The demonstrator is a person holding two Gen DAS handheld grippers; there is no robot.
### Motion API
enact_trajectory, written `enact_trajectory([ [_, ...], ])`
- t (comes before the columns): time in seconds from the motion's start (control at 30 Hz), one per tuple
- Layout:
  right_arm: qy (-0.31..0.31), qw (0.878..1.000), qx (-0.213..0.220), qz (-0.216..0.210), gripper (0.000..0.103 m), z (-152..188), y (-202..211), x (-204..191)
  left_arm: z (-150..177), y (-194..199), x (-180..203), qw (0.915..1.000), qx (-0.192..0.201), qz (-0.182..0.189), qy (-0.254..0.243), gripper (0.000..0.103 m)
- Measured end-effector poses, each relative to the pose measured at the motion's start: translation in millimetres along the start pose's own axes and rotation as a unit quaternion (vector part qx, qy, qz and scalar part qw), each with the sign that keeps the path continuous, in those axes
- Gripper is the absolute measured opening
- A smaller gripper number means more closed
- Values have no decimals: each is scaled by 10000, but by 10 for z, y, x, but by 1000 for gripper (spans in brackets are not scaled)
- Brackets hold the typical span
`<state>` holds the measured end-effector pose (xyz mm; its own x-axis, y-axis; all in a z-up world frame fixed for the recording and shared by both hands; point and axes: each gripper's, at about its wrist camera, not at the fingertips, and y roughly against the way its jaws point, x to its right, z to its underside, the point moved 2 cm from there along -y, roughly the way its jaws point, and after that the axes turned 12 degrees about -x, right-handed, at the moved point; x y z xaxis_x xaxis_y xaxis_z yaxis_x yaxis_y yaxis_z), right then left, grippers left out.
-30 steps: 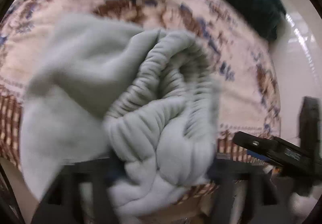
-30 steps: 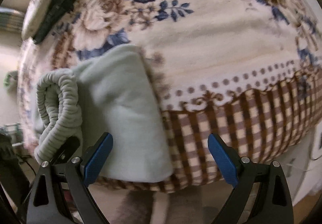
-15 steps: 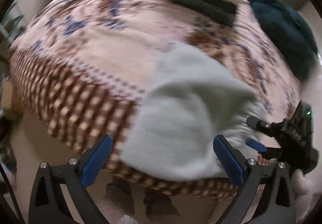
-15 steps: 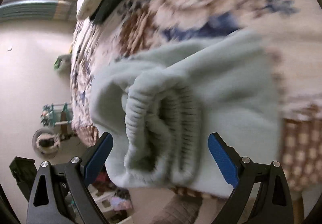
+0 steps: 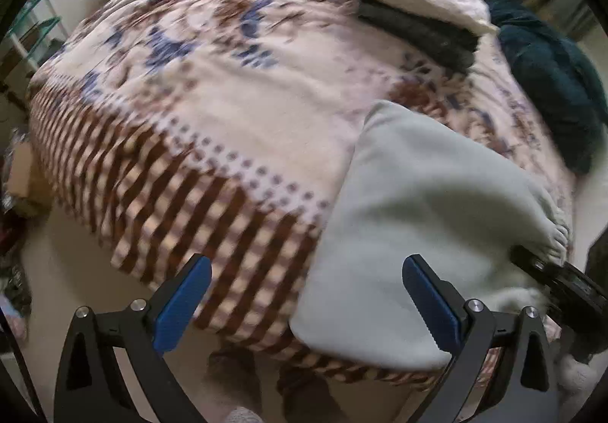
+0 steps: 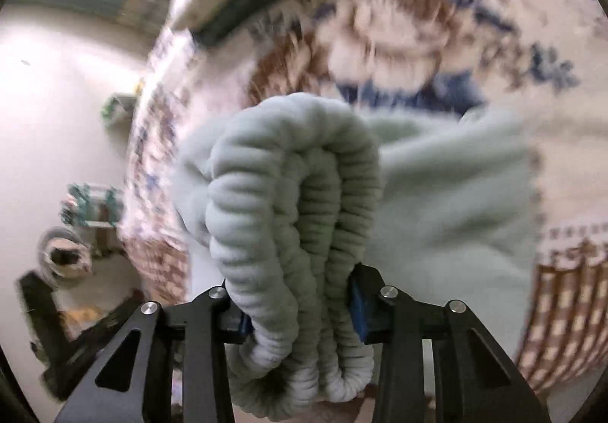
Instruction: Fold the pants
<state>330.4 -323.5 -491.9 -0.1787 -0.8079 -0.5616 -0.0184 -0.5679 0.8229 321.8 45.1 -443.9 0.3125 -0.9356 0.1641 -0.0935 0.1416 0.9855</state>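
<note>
The pale grey-green fleece pants (image 5: 418,202) lie folded at the near edge of the bed, partly over the side. My left gripper (image 5: 307,301) is open and empty, just left of the folded pants. My right gripper (image 6: 300,312) is shut on the ribbed elastic waistband (image 6: 296,217) of the pants, bunched thick between the blue pads. The right gripper also shows at the right edge of the left wrist view (image 5: 558,278), at the waistband end.
The bed carries a floral blanket (image 5: 228,88) with a brown checked border. Folded dark and white clothes (image 5: 421,20) are stacked at the far side, with a dark teal blanket (image 5: 554,81) to the right. Shelves and clutter stand on the floor to the left (image 6: 87,206).
My left gripper let go of the pants and drew back to the left. My right gripper swung round to the waistband end and shut on it.
</note>
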Motion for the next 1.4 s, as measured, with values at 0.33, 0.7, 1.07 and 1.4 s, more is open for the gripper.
enact_trajectory([
  [0.33, -1247, 9918, -83, 265, 41, -48, 850, 1526, -689, -430, 777, 9890, -479, 1380, -253, 103],
  [0.7, -1223, 9917, -386, -67, 45, -107, 325, 1915, -1459, -1663, 1748, 9713, -1833, 1075, -1070, 77],
  [1.07, -2410, 9681, -222, -649, 87, 167, 573, 2355, -1300, -1263, 1706, 9703, -1633, 1097, -1406, 80],
  [1.4, -2940, 9524, -692, 420, 84, 776, 282, 2478, -1030, -1306, 1714, 9695, -1588, 912, -1630, 90],
])
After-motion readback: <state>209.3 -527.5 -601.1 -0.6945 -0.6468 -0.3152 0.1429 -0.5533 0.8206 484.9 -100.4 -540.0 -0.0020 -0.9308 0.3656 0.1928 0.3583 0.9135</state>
